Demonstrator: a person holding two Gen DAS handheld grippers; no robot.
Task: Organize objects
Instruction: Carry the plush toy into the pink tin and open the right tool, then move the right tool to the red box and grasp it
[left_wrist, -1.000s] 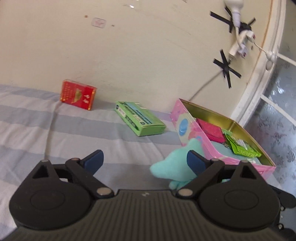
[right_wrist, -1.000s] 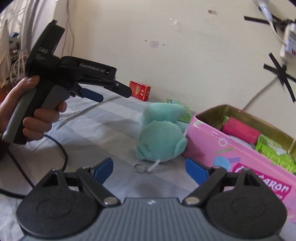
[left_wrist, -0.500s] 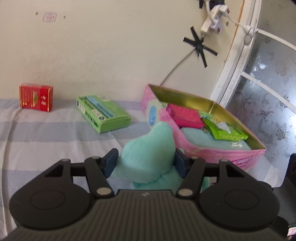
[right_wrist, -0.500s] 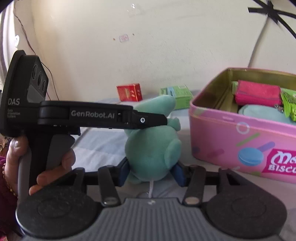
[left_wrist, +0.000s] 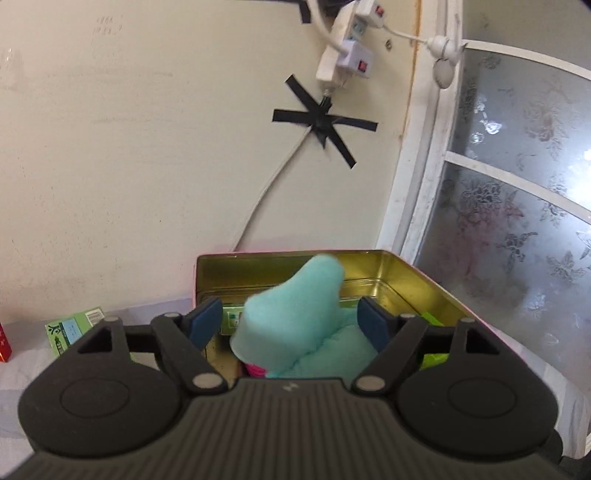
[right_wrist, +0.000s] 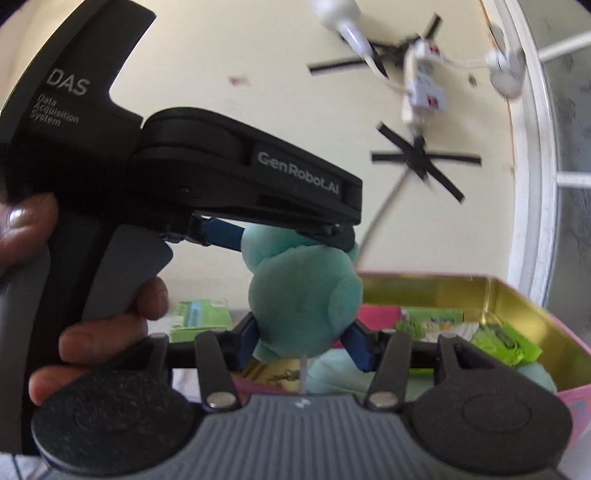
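Teal plush toy (left_wrist: 291, 317) hangs over my pink biscuit tin (left_wrist: 406, 273) (already crowded), left gripper (left_wrist: 291, 321) spreading clear, right gripper (right_wrist: 301, 341) easing its pinch; next: lower and release.

The teal plush toy (right_wrist: 303, 295) — soft, rounded, with a stubby ear or fin on its side — hangs upright above the near-left corner of the open tin (right_wrist: 517, 295), at about 9 o'clock from the tin's middle. From the left wrist its pointed snout (left_wrist: 317, 273) tilts toward 1 o'clock. The tin is pink outside and gold inside, lid off, and already holds green sachets (right_wrist: 506, 343), a pink pouch (left_wrist: 255, 369) and a pale teal item (right_wrist: 332, 373). A green carton (left_wrist: 72, 328) lies flat outside it — at 9 o'clock from the tin.
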